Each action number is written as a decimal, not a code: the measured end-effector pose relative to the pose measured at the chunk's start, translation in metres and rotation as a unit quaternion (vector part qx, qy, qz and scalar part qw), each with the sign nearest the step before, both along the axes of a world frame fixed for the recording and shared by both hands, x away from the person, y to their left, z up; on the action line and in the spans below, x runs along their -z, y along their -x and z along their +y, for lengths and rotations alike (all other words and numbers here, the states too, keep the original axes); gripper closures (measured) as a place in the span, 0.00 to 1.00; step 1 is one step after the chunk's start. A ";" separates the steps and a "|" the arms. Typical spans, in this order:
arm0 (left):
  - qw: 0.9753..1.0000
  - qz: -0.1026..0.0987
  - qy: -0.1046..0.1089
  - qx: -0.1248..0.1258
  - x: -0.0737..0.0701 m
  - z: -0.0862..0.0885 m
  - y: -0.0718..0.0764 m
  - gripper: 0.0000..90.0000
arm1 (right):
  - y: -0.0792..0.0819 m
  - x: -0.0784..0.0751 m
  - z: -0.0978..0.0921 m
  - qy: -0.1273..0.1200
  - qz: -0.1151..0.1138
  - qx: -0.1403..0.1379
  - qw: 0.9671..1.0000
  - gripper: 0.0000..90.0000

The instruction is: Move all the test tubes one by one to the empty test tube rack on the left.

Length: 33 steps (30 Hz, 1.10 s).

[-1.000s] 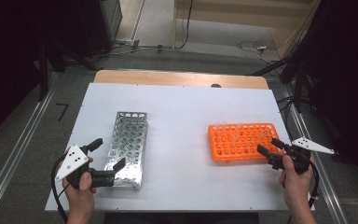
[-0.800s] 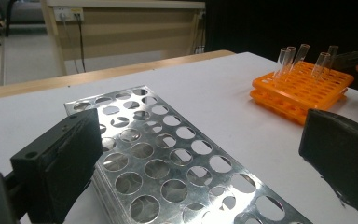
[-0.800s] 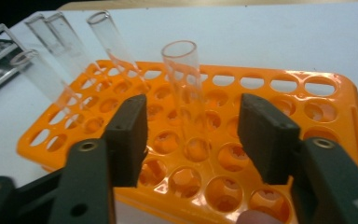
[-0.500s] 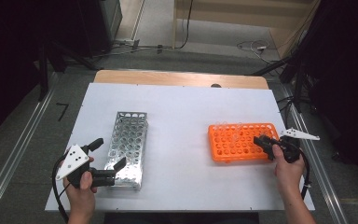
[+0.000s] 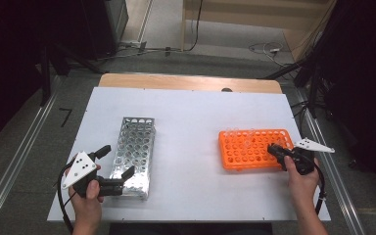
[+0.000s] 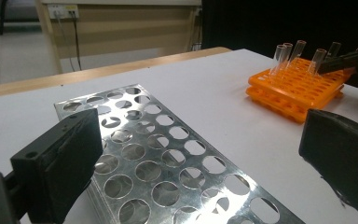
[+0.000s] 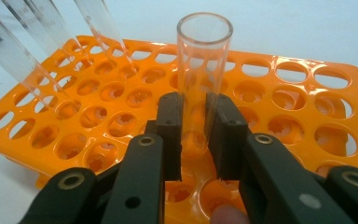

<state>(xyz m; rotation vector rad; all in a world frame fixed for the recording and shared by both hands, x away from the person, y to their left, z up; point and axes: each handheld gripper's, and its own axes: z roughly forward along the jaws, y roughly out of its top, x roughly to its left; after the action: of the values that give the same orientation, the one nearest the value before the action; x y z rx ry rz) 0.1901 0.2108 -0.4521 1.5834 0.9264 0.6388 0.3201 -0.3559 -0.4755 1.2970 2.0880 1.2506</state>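
Partly hidden test tube (image 7: 200, 70) base, right claw (image 7: 195, 135) pads clamping it

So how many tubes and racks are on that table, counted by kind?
Tubes: 5, one held in the right tongs
Orange rack: 1
Metal rack: 1
Total: 7

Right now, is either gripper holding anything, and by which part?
The right gripper clamps a clear test tube mid-body, standing in the orange rack. The left gripper holds nothing.
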 end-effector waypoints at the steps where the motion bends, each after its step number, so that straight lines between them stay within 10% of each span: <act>1: 1.000 0.000 0.000 0.001 0.000 0.000 0.000 0.00 | 0.000 0.000 -0.001 -0.001 -0.001 -0.002 1.000 0.81; 13: 1.000 -0.007 0.000 0.005 -0.010 -0.005 0.001 0.00 | 0.009 -0.027 0.001 0.000 -0.026 0.006 1.000 0.81; 33: 0.997 -0.011 -0.006 0.080 -0.048 -0.045 -0.008 0.00 | 0.040 -0.084 0.061 -0.027 -0.053 -0.141 0.988 0.81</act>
<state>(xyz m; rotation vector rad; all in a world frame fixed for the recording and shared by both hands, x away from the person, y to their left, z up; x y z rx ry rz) 0.1983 0.1655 -0.4037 1.6401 0.7714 0.5479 0.2804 -0.2951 -0.3918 0.9546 2.2296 1.4667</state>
